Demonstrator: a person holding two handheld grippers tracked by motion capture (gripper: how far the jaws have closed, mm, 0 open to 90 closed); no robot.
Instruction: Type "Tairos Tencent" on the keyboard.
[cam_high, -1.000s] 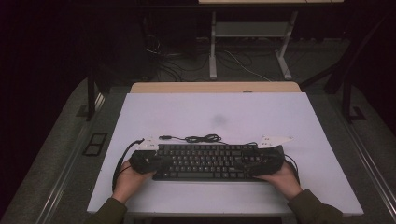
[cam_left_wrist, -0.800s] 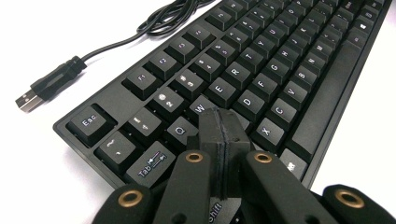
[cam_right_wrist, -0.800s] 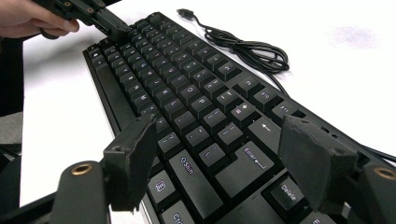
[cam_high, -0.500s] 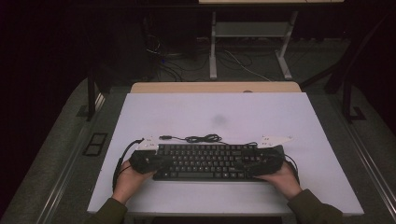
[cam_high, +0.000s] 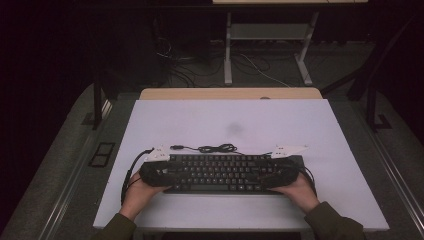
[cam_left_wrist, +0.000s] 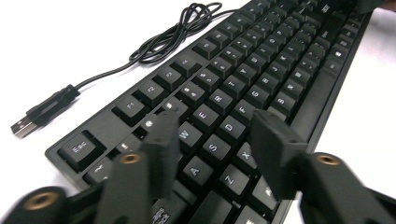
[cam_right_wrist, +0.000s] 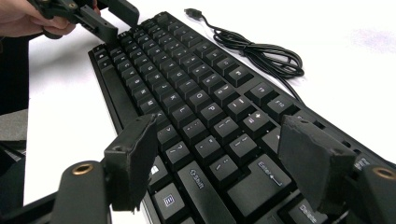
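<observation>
A black keyboard lies on the white table near its front edge, also seen in the left gripper view and the right gripper view. Its coiled cable with a USB plug rests loose just behind it. My left gripper sits at the keyboard's left end; its jaws have just been opening and now stand apart above the letter keys, gripping nothing. My right gripper is at the right end, jaws spread wide over the Enter and Shift keys, pads pressing nothing.
A wooden desk edge butts against the table's far side. Beyond it stand a metal table frame and floor cables. A faint grey smudge marks the tabletop. Bare white surface stretches behind the keyboard.
</observation>
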